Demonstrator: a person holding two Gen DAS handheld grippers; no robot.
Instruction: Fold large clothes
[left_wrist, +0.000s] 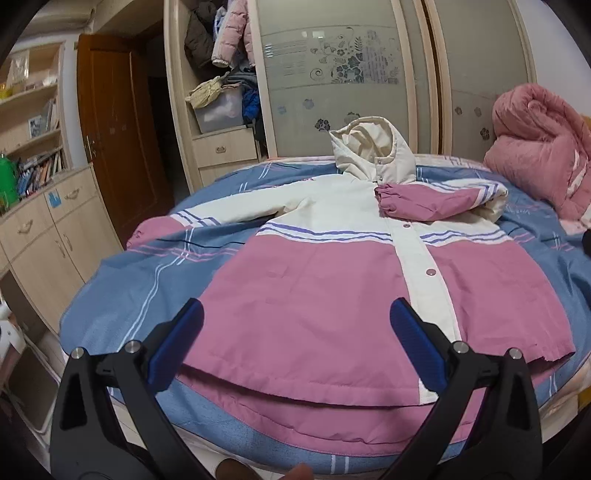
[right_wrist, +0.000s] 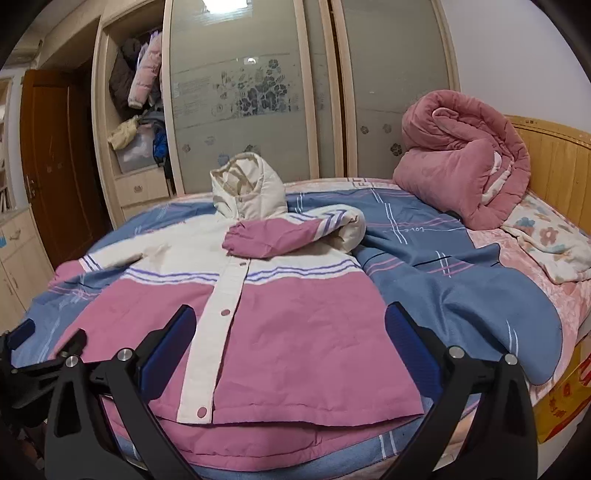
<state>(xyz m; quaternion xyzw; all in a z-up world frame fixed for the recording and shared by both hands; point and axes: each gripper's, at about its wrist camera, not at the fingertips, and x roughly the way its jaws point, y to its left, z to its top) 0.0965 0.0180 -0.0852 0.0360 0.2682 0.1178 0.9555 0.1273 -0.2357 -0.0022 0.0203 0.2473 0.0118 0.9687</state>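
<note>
A pink-and-cream hooded jacket (left_wrist: 332, 288) lies face up and snapped shut on the bed (left_wrist: 122, 302), spread over a blue striped sheet (right_wrist: 461, 295). Its hem reaches the near edge of the bed, and its cream hood (right_wrist: 245, 192) stands up toward the far edge, by the wardrobe doors (right_wrist: 240, 92). One sleeve (right_wrist: 280, 236) is folded across the chest, its pink cuff resting just below the collar; the other sleeve (left_wrist: 207, 214) stretches flat toward the bed's left edge.

The left gripper (left_wrist: 295, 343) hangs above the near edge with its blue-padded fingers spread wide and nothing between them; the hem's left half lies just past the tips. The right gripper (right_wrist: 290, 347) is likewise released and empty, poised over the hem's right half, the cream snap placket (right_wrist: 218, 332) running beside its left finger. Neither tool touches the cloth.

A rolled pink quilt (right_wrist: 461, 166) sits at the far right corner by the wooden headboard (right_wrist: 554, 162).
</note>
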